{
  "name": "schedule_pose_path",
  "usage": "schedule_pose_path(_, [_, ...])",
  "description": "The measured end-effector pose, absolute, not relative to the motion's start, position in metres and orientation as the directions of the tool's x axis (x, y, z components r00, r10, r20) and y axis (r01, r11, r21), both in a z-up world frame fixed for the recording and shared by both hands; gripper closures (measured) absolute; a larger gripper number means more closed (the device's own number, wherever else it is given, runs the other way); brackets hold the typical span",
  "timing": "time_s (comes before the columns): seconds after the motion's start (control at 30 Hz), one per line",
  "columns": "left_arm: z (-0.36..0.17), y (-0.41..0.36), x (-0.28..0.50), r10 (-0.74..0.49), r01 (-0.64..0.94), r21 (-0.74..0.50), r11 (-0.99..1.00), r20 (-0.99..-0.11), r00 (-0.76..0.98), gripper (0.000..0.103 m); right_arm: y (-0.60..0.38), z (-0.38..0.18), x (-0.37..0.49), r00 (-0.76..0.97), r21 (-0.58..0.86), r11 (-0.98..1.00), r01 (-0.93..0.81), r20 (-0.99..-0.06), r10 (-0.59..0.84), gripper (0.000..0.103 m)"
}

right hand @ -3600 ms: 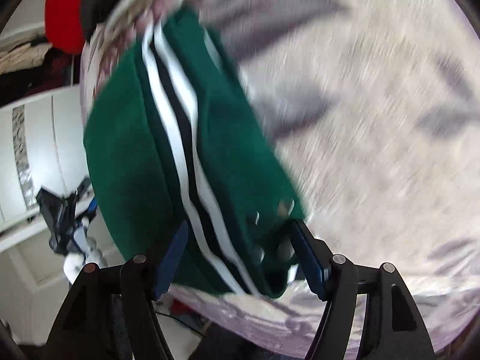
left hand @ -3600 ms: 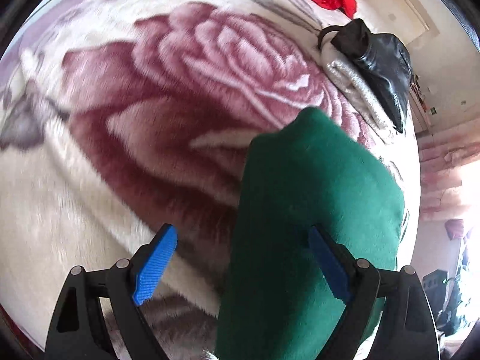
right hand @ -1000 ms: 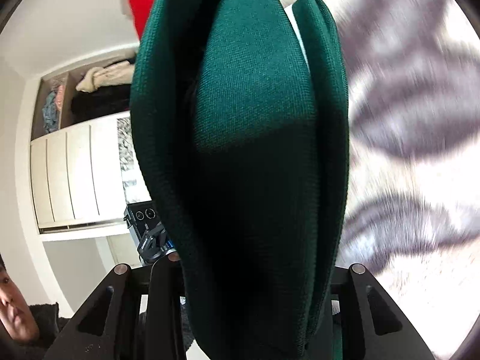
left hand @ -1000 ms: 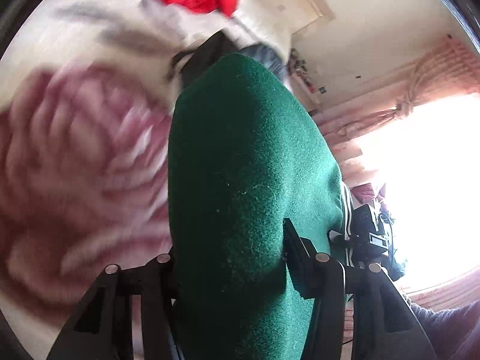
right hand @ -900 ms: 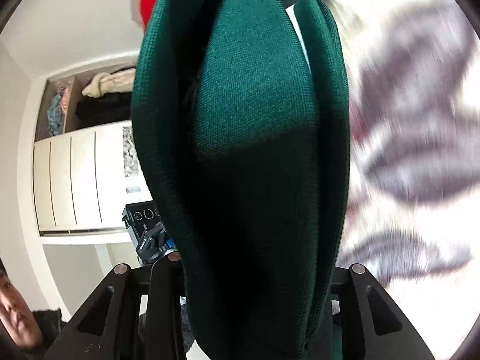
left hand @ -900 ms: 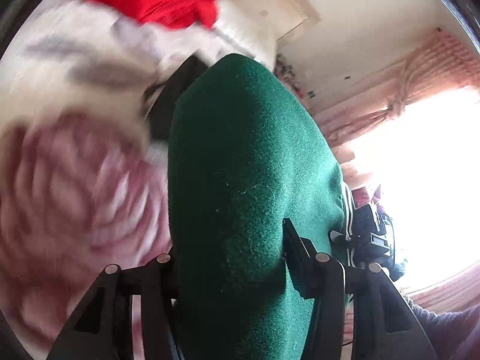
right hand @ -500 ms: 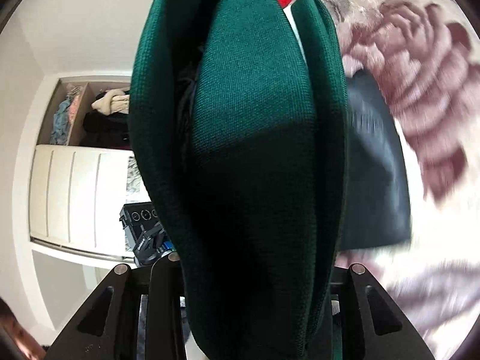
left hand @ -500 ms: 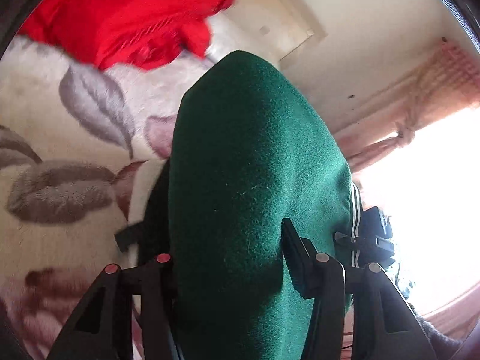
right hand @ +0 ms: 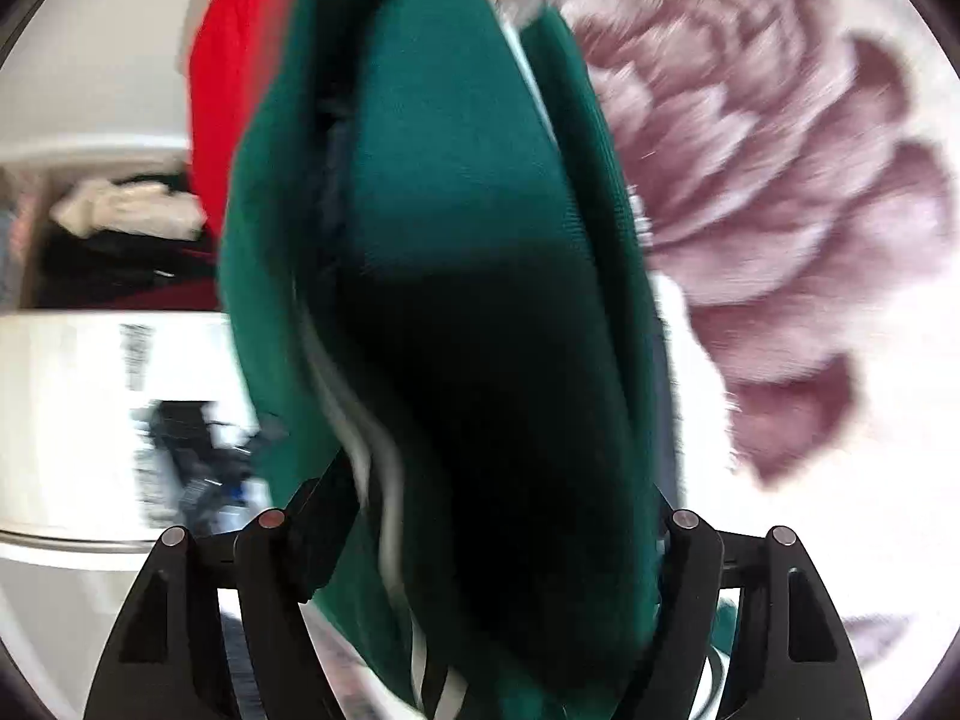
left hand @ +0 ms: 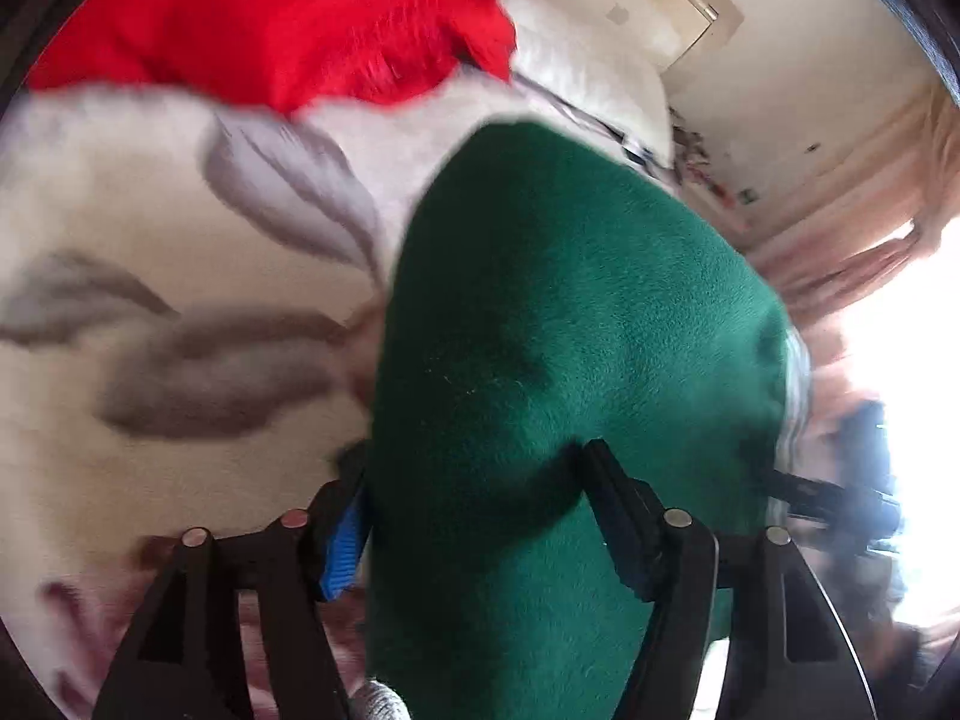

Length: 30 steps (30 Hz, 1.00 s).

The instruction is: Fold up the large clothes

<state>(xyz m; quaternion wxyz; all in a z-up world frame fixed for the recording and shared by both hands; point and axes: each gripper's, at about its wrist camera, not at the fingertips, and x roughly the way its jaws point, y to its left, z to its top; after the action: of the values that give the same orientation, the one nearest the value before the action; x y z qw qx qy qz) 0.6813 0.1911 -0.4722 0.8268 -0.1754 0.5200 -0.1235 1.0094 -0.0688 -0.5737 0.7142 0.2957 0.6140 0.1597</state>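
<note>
A folded green garment [left hand: 558,372] with white stripes fills the middle of both views; it also shows in the right wrist view [right hand: 456,300]. My left gripper [left hand: 474,510] is shut on one end of it. My right gripper [right hand: 480,534] is shut on the other end. The garment is held above the cream blanket with the big rose print [right hand: 768,180]. The fingertips are mostly hidden by the cloth; one blue pad [left hand: 345,540] shows at the left.
A red garment [left hand: 288,18] lies at the far end of the blanket [left hand: 120,276]; it also shows in the right wrist view [right hand: 228,90]. A white wardrobe with an open shelf of clothes [right hand: 108,228] stands to the left. A bright window with pink curtains [left hand: 864,252] is on the right.
Both grippers closed on the green garment, lifted it off the blanket and carried it toward the red garment. The black bag seen half a second ago is now hidden behind the cloth.
</note>
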Motion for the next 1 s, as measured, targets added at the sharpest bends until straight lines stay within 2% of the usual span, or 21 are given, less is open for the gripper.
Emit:
schedule_pose_path(0.03, [-0.463,0.186,0.672,-0.318,0.026,-0.347,0.938,-0.827,0.464,0.021,-0.066,-0.567,1.003,0.207,0.558,0.820,0.127,-0.823,0.529,0.017])
schedule_pose_path(0.1, [-0.449,0.174,0.652,-0.228,0.028,-0.249,0.968,-0.829,0.510,0.002,-0.038,-0.544,0.977,0.237,0.396,0.909,0.132,-0.903,0.359,0.010])
schedule_pose_path(0.17, [-0.436,0.162,0.629,-0.144,0.018,-0.159,0.987,-0.832,0.536,0.001,-0.007,-0.521,0.947,0.259,0.224,0.965,0.137,-0.948,0.184,0.002])
schedule_pose_path(0.23, [-0.423,0.150,0.606,-0.094,0.009,-0.106,0.994,-0.832,0.546,0.000,0.012,-0.499,0.912,0.296,0.048,0.992,0.117,-0.955,0.011,0.002])
schedule_pose_path(0.3, [-0.410,0.140,0.586,-0.040,0.005,-0.046,0.999,-0.827,0.561,0.000,0.012,-0.480,0.886,0.322,-0.030,0.991,0.130,-0.944,-0.071,0.001])
schedule_pose_path(0.37, [-0.398,0.134,0.571,0.000,-0.002,-0.001,1.000,-0.820,0.572,0.000,0.001,-0.461,0.859,0.348,-0.073,0.986,0.150,-0.929,-0.122,0.000])
schedule_pose_path(0.6, [-0.337,0.122,0.516,-0.009,0.007,-0.006,1.000,-0.781,0.625,0.000,-0.043,-0.402,0.780,0.447,-0.130,0.969,0.211,-0.869,-0.214,0.000])
schedule_pose_path(1.0, [-0.191,0.125,0.356,-0.020,-0.010,-0.039,0.999,-0.690,0.723,0.001,-0.033,-0.198,0.599,0.608,-0.111,0.971,0.212,-0.763,-0.220,0.000])
